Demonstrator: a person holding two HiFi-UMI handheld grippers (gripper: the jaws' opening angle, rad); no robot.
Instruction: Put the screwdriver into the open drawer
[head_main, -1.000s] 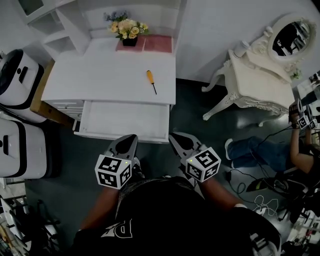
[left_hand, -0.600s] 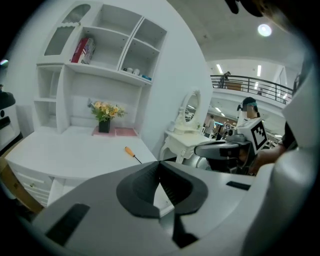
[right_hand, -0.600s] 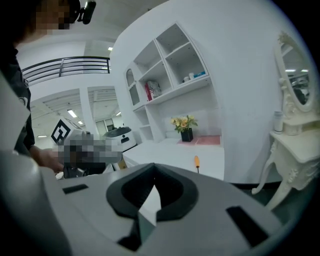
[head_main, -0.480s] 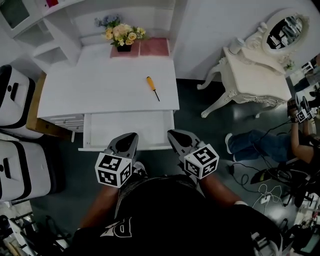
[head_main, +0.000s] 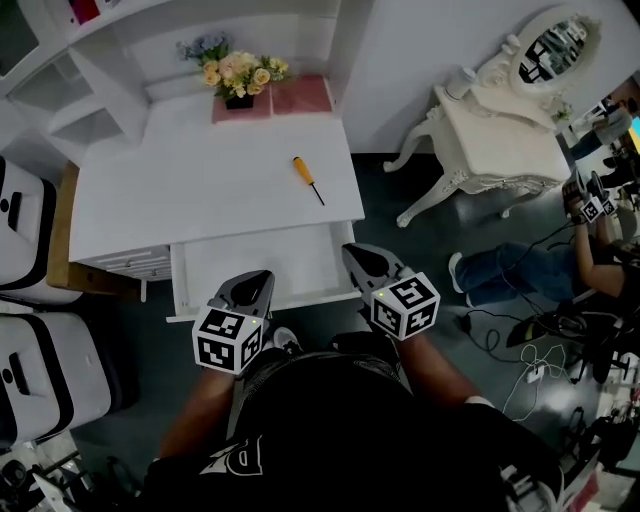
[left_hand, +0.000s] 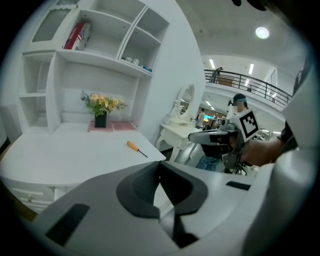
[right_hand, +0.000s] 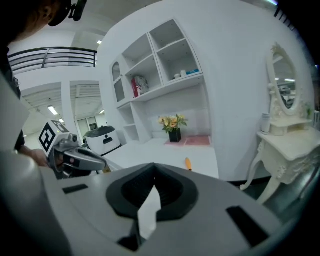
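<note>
Black cloth of the person's shirt (head_main: 340, 430) filled the near edge of the head view. Just past it were the two claws, side by side, each with a cube of square marks on top.

The left gripper (head_main: 250, 288) had its jaws pressed together and held nothing. The right gripper (head_main: 365, 268) had its jaws pressed together too, and it was also empty. Both pointed away from the person, toward the desk. Their tips showed over the near edge of the open drawer (head_main: 255, 250). The drawer was white and stood pulled out from the desk toward the person.

Farther on was the flat white top of the desk (head_main: 180, 190). The screwdriver (head_main: 306, 176) lay flat on it, toward the right side, well apart from both claws and not in the drawer. It had an orange handle and a thin dark shaft. The handle was at the far end and the tip pointed near and to the right.

At the far back of the desk stood a bunch of flowers (head_main: 232, 72) in a dark pot, with a pink mat (head_main: 305, 95) just to its right.

On the left, on the dark floor, stood white cases (head_main: 30, 370). On the right stood a white dressing table (head_main: 495, 135) with an oval mirror (head_main: 545, 50).
</note>
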